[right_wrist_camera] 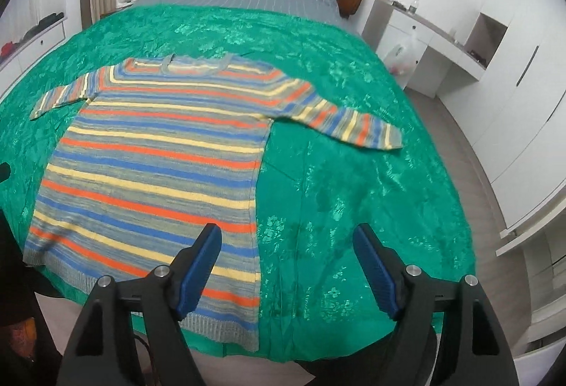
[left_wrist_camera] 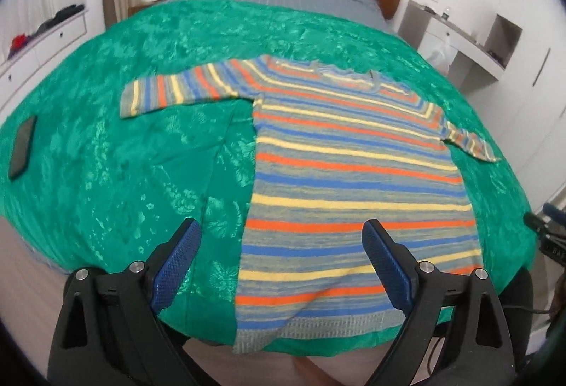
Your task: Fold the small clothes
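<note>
Striped knit sweater point(left_wrist_camera: 353, 181): laid flat, unfolded, on the green patterned bedspread point(left_wrist_camera: 106, 145), sleeves spread.
Left gripper point(left_wrist_camera: 279, 235): held wide, empty, above the hem.
Right gripper point(right_wrist_camera: 286, 239): likewise wide, empty.
Advice: a sleeve is best pinched at its cuff, then folded inward.

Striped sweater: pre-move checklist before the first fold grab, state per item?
1. Striped sweater lies flat on the green bedspread, front panel unfolded: ok.
2. Both sleeves spread out to the sides, left sleeve and right sleeve: ok.
3. Left gripper open and holding nothing: ok.
4. Right gripper open and holding nothing: ok.
5. Hem reaches the near bed edge, within the grippers' view: ok.
6. Phone lies on the bedspread apart from the sweater, out of the fold area: ok.
</note>
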`<state>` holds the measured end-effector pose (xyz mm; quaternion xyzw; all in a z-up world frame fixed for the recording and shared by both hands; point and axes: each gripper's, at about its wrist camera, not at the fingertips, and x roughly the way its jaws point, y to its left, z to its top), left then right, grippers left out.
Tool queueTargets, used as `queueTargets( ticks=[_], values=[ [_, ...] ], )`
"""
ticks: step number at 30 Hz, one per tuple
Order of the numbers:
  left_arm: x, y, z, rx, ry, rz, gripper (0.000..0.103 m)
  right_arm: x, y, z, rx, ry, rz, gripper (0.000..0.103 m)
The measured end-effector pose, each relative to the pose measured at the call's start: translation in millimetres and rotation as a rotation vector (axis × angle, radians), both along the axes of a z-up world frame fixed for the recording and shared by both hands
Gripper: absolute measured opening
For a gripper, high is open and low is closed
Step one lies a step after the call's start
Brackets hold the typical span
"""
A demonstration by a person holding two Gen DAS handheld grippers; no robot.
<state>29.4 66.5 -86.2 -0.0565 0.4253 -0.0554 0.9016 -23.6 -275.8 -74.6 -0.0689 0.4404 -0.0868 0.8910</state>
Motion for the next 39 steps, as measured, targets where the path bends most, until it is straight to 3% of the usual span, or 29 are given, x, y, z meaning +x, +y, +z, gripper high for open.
queueTargets(
  ticks=[12,39],
  values=[
    [-3,-9,3,0.034,0.012,0.003,0.094,-8,-4,16,-0.059,-0.033,-0.041,0.076],
    [-7,-14,2,0.118,0.014,0.007,0.095,-8,-13,22,-0.022,-0.017,-0.061,0.076]
  ],
)
